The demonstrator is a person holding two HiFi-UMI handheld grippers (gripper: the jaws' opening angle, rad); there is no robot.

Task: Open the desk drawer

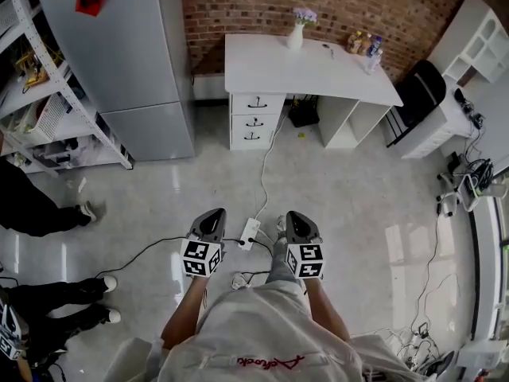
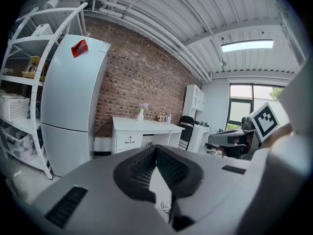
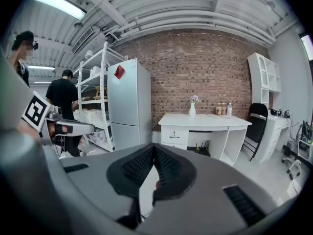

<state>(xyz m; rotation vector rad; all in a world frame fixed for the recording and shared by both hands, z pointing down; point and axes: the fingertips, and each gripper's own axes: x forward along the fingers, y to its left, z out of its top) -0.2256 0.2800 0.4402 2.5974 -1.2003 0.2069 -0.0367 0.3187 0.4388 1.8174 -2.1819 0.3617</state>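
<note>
The white desk (image 1: pixel 262 70) stands against the brick wall, far ahead of both grippers. Its stack of three drawers (image 1: pixel 256 120) sits under the left end, all pushed in, each with a small dark handle. The top drawer (image 3: pixel 174 135) also shows in the right gripper view, and the desk (image 2: pixel 132 126) in the left gripper view. My left gripper (image 1: pixel 216 212) and right gripper (image 1: pixel 294 214) hover side by side over the floor, both pointing at the desk. Each is shut with nothing between its jaws, as seen at the left gripper (image 2: pixel 156 148) and the right gripper (image 3: pixel 154 147).
A grey fridge (image 1: pixel 127 54) and a metal shelf rack (image 1: pixel 40 110) stand left of the desk. A black chair (image 1: pixel 417 90) is at its right. A power strip (image 1: pixel 250 233) with cables lies on the floor between the grippers. People's legs (image 1: pixel 48 209) are at left.
</note>
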